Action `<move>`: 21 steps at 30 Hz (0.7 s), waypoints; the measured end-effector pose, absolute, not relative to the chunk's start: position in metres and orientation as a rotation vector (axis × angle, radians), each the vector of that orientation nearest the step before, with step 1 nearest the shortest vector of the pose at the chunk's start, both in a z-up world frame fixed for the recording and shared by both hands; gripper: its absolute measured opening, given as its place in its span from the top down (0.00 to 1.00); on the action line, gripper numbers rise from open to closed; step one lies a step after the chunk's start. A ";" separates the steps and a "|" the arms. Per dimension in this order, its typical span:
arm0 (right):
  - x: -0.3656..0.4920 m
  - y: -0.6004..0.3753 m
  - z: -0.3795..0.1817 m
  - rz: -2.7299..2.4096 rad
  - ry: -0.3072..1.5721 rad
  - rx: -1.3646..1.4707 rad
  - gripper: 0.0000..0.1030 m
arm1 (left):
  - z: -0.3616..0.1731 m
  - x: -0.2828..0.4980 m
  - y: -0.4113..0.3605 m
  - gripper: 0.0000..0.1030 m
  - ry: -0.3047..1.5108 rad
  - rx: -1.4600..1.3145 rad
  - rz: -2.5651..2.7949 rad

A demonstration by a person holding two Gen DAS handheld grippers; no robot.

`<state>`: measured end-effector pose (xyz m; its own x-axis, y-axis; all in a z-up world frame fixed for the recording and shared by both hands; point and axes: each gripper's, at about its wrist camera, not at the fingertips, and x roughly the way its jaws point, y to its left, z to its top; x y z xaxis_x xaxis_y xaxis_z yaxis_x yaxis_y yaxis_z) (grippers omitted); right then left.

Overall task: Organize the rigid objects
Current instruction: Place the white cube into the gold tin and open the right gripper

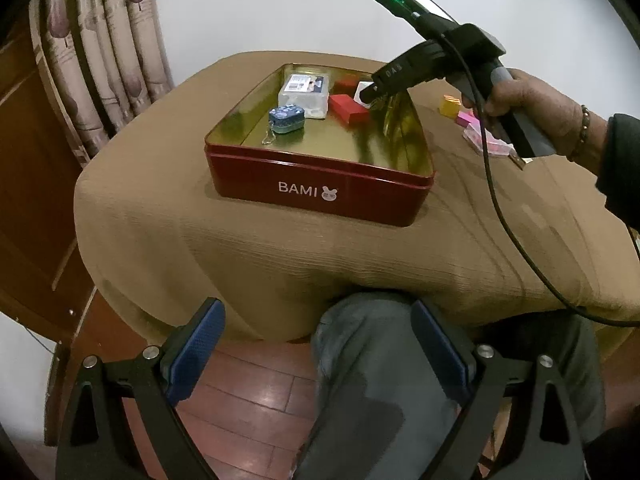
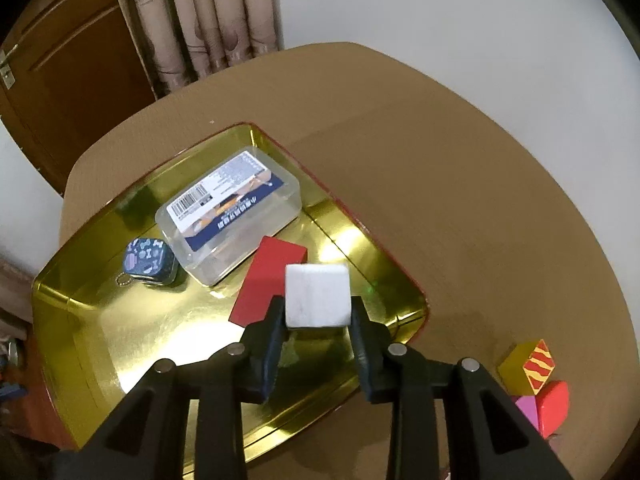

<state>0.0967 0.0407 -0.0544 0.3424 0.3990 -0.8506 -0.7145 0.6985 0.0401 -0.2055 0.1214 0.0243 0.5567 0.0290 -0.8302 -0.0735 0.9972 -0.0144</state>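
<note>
A red BAMI tin (image 1: 320,196) with a gold inside (image 2: 132,332) stands on the brown-clothed table. In it lie a clear plastic box (image 2: 230,216), a small blue patterned tin (image 2: 150,262) and a red block (image 2: 268,280). My right gripper (image 2: 318,320) is shut on a white cube (image 2: 317,295) and holds it above the tin's right part; it also shows in the left wrist view (image 1: 370,96). My left gripper (image 1: 318,344) is open and empty, low in front of the table, above a knee.
A yellow striped block (image 2: 528,366), a red block (image 2: 554,406) and a pink block (image 2: 526,410) lie on the cloth to the right of the tin. A curtain (image 2: 208,12) and a wooden door (image 2: 68,68) stand behind. A cable (image 1: 504,216) hangs from the right gripper.
</note>
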 end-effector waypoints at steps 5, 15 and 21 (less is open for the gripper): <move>0.087 0.016 -0.024 0.744 0.886 -0.255 0.62 | 0.024 -0.207 0.116 0.11 0.973 -0.013 0.065; 0.011 -0.218 -0.015 0.252 0.660 -0.035 0.44 | 0.045 -0.208 0.088 0.11 0.920 0.031 -0.029; -0.009 -0.315 -0.082 0.008 0.776 -0.101 0.44 | 0.068 -0.177 0.032 0.11 0.875 0.153 -0.216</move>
